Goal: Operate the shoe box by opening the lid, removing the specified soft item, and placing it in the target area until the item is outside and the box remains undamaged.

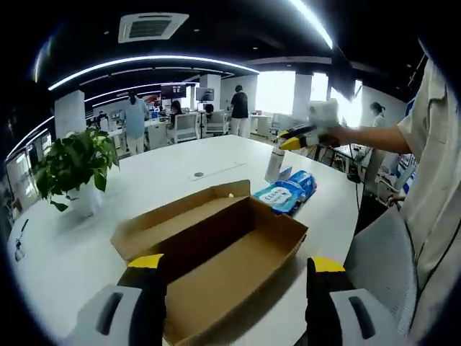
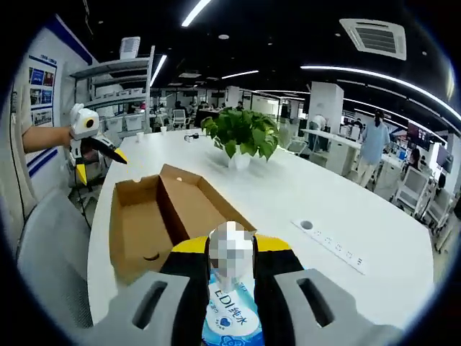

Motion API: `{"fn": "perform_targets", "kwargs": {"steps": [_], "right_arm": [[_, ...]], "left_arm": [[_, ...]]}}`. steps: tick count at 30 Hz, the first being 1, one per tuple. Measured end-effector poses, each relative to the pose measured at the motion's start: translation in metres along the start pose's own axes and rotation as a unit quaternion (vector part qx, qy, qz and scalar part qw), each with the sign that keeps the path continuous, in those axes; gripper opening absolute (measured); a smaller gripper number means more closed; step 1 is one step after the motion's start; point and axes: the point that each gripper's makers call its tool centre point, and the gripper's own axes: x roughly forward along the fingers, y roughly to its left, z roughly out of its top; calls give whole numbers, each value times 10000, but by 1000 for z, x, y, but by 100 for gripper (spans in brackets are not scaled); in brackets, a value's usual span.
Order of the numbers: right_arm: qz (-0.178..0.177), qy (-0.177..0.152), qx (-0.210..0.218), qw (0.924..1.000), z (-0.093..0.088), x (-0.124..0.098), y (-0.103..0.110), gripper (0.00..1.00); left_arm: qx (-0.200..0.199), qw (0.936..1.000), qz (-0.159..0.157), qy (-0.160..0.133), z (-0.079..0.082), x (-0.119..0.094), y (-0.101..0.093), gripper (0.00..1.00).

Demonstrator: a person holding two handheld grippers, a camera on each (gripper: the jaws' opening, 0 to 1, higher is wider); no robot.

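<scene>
The brown shoe box [image 1: 216, 252] lies open on the white table [image 1: 173, 162], its lid folded back and nothing inside it. My left gripper [image 1: 238, 263] stands open just in front of the box. My right gripper [image 2: 232, 249] is shut on a blue and white wipes pack [image 2: 232, 317], past the box's [image 2: 166, 216] near end. In the left gripper view a hand holds the right gripper [image 1: 292, 143] above the box's far corner, with a pale upright thing [image 1: 274, 162] under its tips. A blue pack [image 1: 288, 191] lies flat there. The left gripper [image 2: 99, 162] is open beyond the box.
A potted plant [image 1: 72, 162] [image 2: 241, 133] stands on the table beyond the box. A socket strip [image 2: 335, 241] lies on the table at the right. A grey chair [image 1: 382, 252] [image 2: 50, 238] sits at the table edge. Desks and several people fill the office behind.
</scene>
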Motion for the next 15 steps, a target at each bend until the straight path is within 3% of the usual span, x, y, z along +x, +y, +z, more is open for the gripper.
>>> {"fn": "perform_targets", "kwargs": {"steps": [15], "right_arm": [[-109, 248, 157, 9995, -31, 27, -39, 19]], "left_arm": [[-241, 9992, 289, 119, -15, -9, 4, 96]]}}
